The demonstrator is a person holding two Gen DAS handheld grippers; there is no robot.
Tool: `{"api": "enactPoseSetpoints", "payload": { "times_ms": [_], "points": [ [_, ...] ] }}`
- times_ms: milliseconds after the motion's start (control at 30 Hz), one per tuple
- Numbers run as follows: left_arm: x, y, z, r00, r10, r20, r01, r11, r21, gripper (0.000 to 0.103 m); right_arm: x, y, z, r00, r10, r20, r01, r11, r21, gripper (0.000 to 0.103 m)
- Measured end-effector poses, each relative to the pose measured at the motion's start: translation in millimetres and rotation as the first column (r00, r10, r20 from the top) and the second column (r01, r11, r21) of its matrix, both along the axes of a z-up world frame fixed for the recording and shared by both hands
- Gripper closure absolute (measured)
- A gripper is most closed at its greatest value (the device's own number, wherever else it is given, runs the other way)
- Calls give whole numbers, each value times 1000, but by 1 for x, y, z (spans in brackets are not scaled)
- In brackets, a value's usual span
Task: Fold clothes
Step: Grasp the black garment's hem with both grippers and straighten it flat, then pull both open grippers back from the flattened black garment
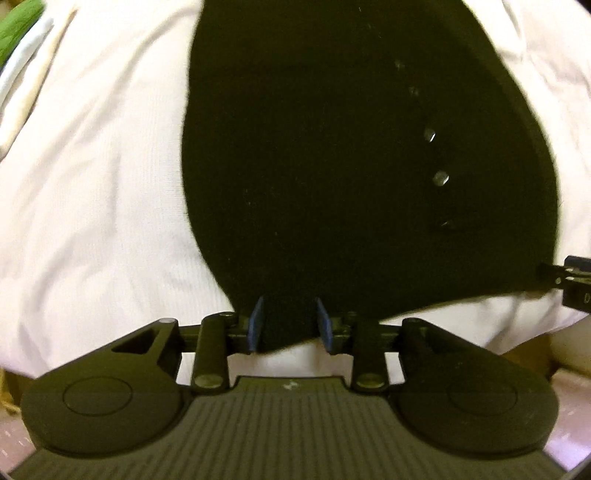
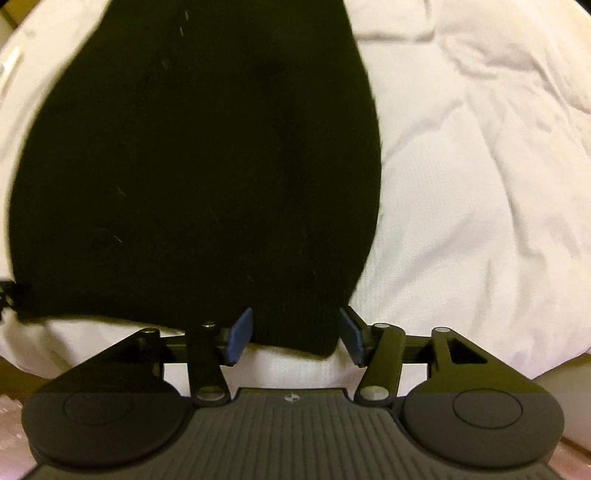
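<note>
A black knit garment with a row of buttons point(image 1: 439, 178) lies spread on a white sheet point(image 1: 92, 192). It fills the left wrist view point(image 1: 332, 147) and the right wrist view point(image 2: 203, 166). My left gripper point(image 1: 290, 325) has its blue pads on either side of the garment's near hem, at its left corner, with fabric between them. My right gripper point(image 2: 295, 334) stands the same way at the hem's right corner, its pads wider apart, with fabric between them. The right gripper's tip shows at the right edge of the left wrist view point(image 1: 569, 277).
The white sheet point(image 2: 480, 184) is wrinkled on the right side. A green cloth point(image 1: 18, 26) and pale folded fabric point(image 1: 22, 74) lie at the far left. The bed edge runs just below both grippers, with pinkish floor point(image 1: 569, 402) beneath.
</note>
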State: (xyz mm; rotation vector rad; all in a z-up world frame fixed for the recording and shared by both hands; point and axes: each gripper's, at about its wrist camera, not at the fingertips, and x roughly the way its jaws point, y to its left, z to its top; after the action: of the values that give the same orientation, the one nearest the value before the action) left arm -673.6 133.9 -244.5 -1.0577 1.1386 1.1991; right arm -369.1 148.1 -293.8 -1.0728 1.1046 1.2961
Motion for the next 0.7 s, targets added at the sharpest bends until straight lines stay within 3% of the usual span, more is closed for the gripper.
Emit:
{"api": "enactPoseSetpoints", "payload": {
  "times_ms": [33, 167, 367, 500, 700],
  "points": [
    [-1, -3, 9, 1000, 12, 3, -12, 1000, 9, 68, 0, 1, 10, 1000, -1, -9, 1, 1000, 19, 24],
    [4, -21, 50, 998, 59, -9, -58, 994, 90, 60, -3, 0, 48, 999, 38, -30, -34, 993, 110, 15],
    [25, -74, 110, 993, 108, -40, -98, 976, 195, 48, 10, -33, 100, 994, 91, -57, -77, 976, 206, 13],
    [69, -94, 138, 995, 96, -39, -83, 965, 248, 44, 29, -65, 130, 993, 98, -69, -78, 966, 246, 13],
    [110, -123, 182, 997, 75, -24, -62, 936, 347, 40, 64, -58, 165, 990, 116, -83, -84, 944, 318, 13]
  ]
}}
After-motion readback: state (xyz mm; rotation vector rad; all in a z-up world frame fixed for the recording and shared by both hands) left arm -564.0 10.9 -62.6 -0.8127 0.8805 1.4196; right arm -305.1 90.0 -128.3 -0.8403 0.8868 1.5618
